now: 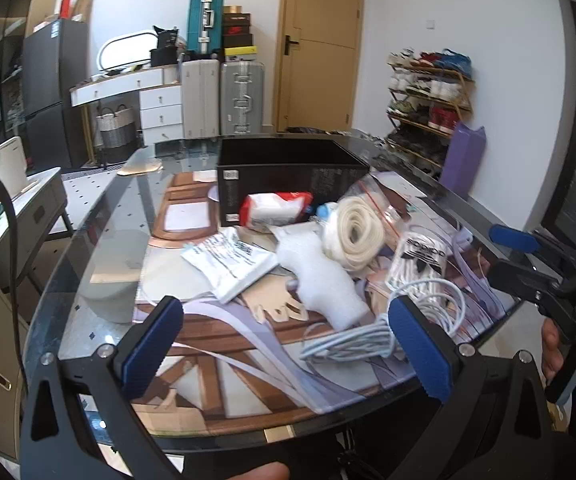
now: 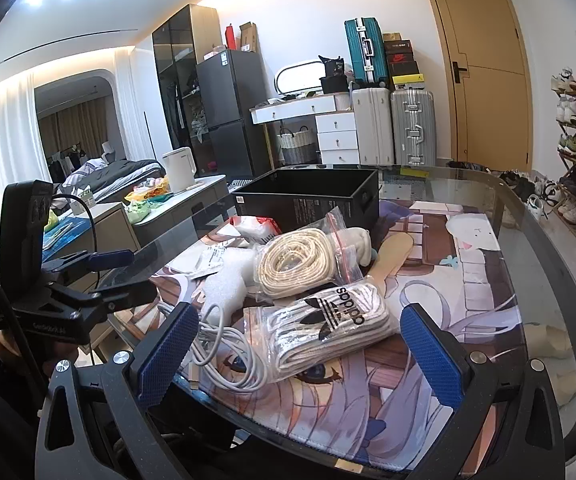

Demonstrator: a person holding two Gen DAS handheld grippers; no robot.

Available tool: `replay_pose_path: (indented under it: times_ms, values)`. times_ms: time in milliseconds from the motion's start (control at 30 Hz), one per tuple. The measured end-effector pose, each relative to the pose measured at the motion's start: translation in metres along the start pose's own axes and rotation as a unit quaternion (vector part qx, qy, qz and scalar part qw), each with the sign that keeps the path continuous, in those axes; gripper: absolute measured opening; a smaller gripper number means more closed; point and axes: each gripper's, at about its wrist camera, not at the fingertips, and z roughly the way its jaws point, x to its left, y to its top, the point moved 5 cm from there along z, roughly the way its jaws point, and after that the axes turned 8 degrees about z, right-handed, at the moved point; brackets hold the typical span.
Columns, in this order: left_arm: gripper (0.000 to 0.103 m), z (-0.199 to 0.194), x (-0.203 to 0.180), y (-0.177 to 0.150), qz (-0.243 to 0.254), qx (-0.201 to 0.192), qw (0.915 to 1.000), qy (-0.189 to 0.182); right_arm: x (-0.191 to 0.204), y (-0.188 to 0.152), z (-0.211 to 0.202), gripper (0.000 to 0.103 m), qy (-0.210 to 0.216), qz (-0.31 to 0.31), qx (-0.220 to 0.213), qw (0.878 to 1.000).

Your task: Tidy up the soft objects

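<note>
Hovering spread wide and empty at the glass worktop (image 1: 100, 264) edge, the left gripper (image 1: 284, 354) and right gripper (image 2: 300, 354) face the soft pile before the black box (image 1: 288, 168), only the right view showing the plush toy (image 2: 354, 242) behind the rope coil (image 2: 296, 264).

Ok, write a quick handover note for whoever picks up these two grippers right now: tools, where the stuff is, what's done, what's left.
Left tool: open, empty, low at the near table edge.
Right tool: open, empty, facing the bag of socks.
On the mat, all loose: white cable, foam piece, coiled cord in a zip bag, red and white pack, flat white packet.
Black box sits behind the pile; nothing shows inside it.
Done: nothing visibly sorted. Left: every item.
</note>
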Motion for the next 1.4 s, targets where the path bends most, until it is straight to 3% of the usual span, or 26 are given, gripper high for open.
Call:
replay_pose_path:
  times_ms: [467, 1400]
  values:
    - [0.103, 0.019, -0.020, -0.009, 0.019, 0.039, 0.9987, -0.027, -0.014, -0.003, 0.001, 0.102, -0.020, 0.011, 0.007, 1.000]
    - [0.102, 0.046, -0.024, -0.018, -0.054, 0.100, 0.9878, -0.107, -0.021, -0.008, 0.004, 0.102, -0.031, 0.012, 0.012, 0.999]
